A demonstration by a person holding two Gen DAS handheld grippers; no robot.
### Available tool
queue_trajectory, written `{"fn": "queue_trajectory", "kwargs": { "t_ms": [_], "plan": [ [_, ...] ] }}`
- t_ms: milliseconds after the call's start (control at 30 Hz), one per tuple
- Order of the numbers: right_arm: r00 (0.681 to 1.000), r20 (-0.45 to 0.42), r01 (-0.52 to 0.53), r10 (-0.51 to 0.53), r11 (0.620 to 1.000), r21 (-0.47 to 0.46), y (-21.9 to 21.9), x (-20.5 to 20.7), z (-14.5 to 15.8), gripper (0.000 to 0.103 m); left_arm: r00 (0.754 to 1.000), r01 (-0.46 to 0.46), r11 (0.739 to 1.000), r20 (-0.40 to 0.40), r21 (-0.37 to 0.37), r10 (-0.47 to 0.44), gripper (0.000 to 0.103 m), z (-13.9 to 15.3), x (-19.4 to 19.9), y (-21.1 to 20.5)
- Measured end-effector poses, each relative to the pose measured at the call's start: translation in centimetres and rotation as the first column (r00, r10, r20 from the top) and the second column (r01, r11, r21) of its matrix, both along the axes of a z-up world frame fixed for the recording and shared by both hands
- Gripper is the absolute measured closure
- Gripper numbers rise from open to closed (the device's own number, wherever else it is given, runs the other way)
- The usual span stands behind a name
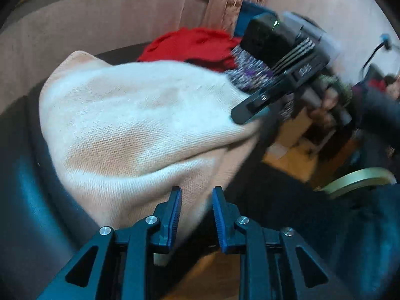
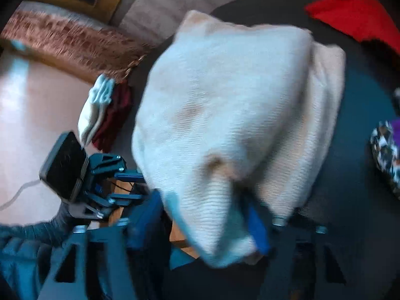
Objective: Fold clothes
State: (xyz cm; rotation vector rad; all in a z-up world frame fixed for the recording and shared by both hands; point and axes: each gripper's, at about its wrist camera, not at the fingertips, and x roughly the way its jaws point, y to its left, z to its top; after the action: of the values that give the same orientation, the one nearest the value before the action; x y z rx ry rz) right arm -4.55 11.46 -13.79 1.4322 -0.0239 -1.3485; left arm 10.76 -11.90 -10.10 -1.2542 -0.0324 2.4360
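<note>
Cream knit garment [image 1: 140, 122] lifted over a dark worktop [image 1: 30, 187], slung between two grippers, long axis from 7 to 2 o'clock in the left wrist view. Left gripper [image 1: 196, 215] partly open, lower hem between its blue pads, no pinch visible. Right gripper [image 2: 207, 221] half closed around a bunched corner; firm hold impossible to tell through blur. Likely nearer for the next fold: right. Red cloth [image 1: 192, 45] at 12 o'clock, untouched.

Motion blur smears the cream garment [image 2: 225, 130] just ahead of the right gripper [image 2: 207, 225], hiding where its fingers meet the cloth. The person's hand [image 1: 327, 107] behind that gripper is blurred. A patterned cloth [image 2: 387, 155] is cut off at the frame's edge.
</note>
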Motion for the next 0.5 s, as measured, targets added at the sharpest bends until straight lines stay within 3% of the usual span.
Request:
{"fn": "queue_trajectory", "kwargs": {
  "t_ms": [167, 267, 300, 367, 400, 433, 500],
  "plan": [
    [0.998, 0.063, -0.008, 0.012, 0.998, -0.066, 0.8, -0.4, -0.7, 0.041, 0.999, -0.013, 0.999, -0.04, -0.053, 0.01, 0.078, 0.1, 0.6, 0.1],
    [0.997, 0.047, -0.051, 0.057, 0.991, -0.122, 0.6, 0.5, -0.5, 0.017, 0.998, -0.02, 0.992, -0.061, -0.122, 0.012, 0.078, -0.2, 0.9, 0.6],
    [0.997, 0.033, -0.068, 0.072, 0.99, -0.123, 0.4, 0.9, -0.3, 0.012, 0.998, -0.028, 0.988, -0.064, -0.149, 0.018, 0.086, -0.2, 0.8, 0.9],
    [0.997, 0.009, -0.074, 0.076, 0.992, -0.104, -0.3, 1.5, 0.2, 0.014, 0.997, -0.034, 0.98, -0.071, -0.196, 0.021, 0.096, -0.1, 0.7, 1.4],
    [0.998, -0.026, -0.06, 0.058, 0.996, -0.071, -0.4, 1.7, 0.5, 0.037, 0.997, -0.032, 0.976, -0.075, -0.217, 0.017, 0.098, 0.1, 0.7, 1.6],
    [0.997, -0.06, -0.047, 0.045, 0.998, -0.037, -0.6, 1.8, 0.8, 0.085, 0.997, -0.027, 0.975, -0.08, -0.222, 0.009, 0.098, 0.4, 0.8, 1.8],
    [0.995, -0.095, -0.037, 0.035, 0.999, -0.024, -0.2, 2.2, 1.8, 0.087, 0.996, -0.014, 0.979, -0.093, -0.205, -0.006, 0.099, 1.6, 1.3, 1.5]
  ]
}}
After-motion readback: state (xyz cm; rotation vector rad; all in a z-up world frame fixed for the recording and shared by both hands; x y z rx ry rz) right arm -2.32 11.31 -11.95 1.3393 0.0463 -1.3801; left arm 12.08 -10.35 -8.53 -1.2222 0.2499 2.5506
